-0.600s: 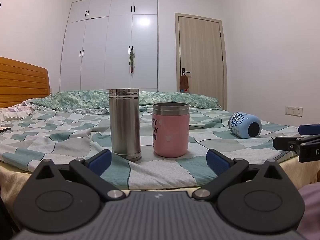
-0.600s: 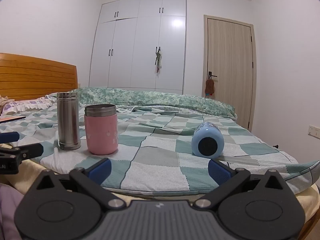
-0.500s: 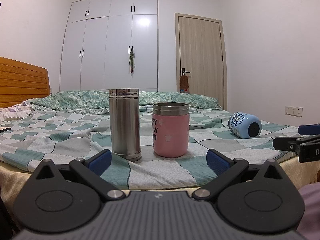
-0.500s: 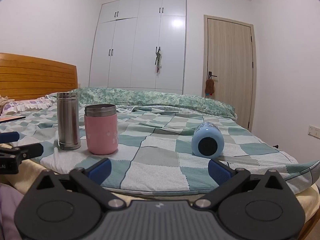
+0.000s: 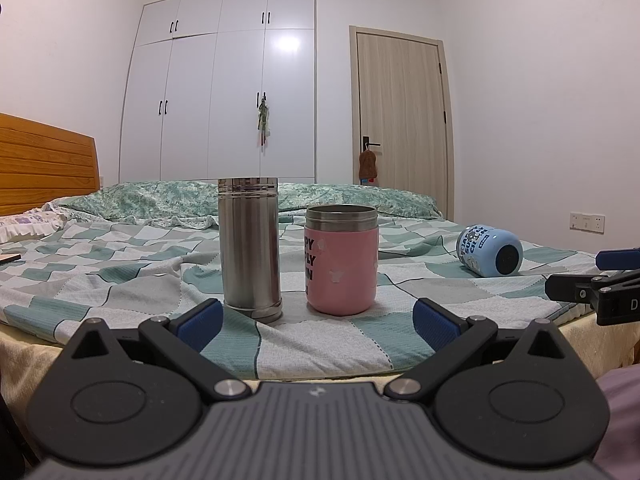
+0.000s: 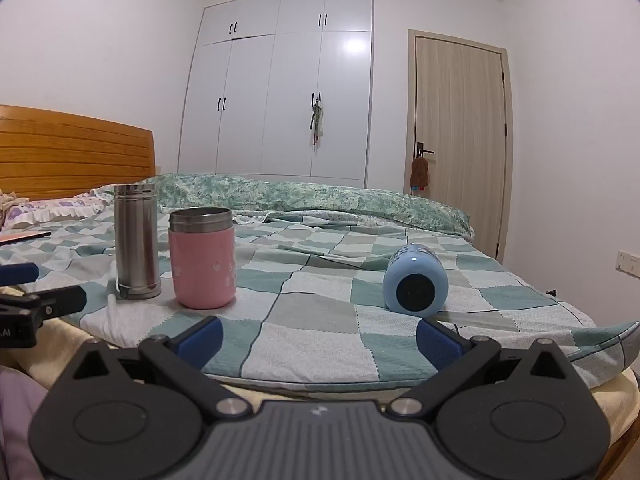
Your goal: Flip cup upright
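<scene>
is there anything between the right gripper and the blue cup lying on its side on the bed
Nothing visible. Only bare checked bedspread lies between the open right gripper and the blue cup. The pink cup and steel flask stand off to the left.

Bare checked bedspread [image 6: 316, 312] lies between the right gripper [image 6: 318, 336], jaws wide apart, and the blue cup [image 6: 416, 282] lying on its side; nothing stands on that stretch. 2 upright obstacles sit left of it: pink cup [image 6: 202, 260] and steel flask [image 6: 136, 240], just beside each other, well apart from the blue cup. Left gripper [image 5: 316, 318], jaws spread, faces these 2 directly. Open quilt far behind them, up to the rumpled duvet [image 6: 320, 196].
</scene>
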`<state>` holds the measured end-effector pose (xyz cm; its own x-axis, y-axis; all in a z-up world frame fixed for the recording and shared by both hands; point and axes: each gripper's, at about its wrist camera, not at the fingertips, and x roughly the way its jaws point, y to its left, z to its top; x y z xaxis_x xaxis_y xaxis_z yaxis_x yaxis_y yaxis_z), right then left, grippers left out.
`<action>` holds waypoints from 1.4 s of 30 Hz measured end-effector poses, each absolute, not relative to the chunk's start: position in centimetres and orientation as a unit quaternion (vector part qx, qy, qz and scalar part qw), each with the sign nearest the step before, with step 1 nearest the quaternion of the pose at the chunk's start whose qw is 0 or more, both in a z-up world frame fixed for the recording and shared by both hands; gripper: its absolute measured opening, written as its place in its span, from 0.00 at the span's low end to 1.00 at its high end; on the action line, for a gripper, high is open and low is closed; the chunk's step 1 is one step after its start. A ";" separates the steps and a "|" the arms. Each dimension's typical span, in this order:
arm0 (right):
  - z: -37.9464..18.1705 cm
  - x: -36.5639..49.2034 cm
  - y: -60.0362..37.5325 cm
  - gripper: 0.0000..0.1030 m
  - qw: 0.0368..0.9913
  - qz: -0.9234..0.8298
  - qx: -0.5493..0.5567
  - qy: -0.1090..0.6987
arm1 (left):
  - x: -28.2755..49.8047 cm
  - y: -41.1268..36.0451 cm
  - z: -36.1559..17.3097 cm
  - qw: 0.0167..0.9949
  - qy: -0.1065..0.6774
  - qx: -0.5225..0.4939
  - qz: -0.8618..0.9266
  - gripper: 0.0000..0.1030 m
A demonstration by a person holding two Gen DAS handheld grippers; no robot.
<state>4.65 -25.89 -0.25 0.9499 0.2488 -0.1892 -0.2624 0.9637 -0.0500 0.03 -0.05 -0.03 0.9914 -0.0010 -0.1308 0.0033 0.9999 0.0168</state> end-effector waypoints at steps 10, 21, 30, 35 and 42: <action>-0.3 4.7 -25.9 1.00 0.987 0.130 -0.037 0.092 | 0.0 0.0 0.0 0.998 0.066 0.009 -0.001 1.00; -0.3 4.6 -25.9 1.00 0.987 0.129 -0.037 0.092 | 0.0 0.0 0.0 0.998 0.065 0.008 -0.001 1.00; -0.3 4.6 -25.9 1.00 0.987 0.129 -0.038 0.091 | 0.0 0.0 0.0 0.998 0.065 0.008 -0.002 1.00; -0.3 4.6 -25.8 1.00 0.987 0.129 -0.038 0.091 | -0.1 -0.3 0.0 0.998 0.064 0.008 -0.001 1.00; -0.3 4.6 -25.8 1.00 0.987 0.129 -0.038 0.091 | 0.0 -0.4 0.0 0.998 0.064 0.008 -0.001 1.00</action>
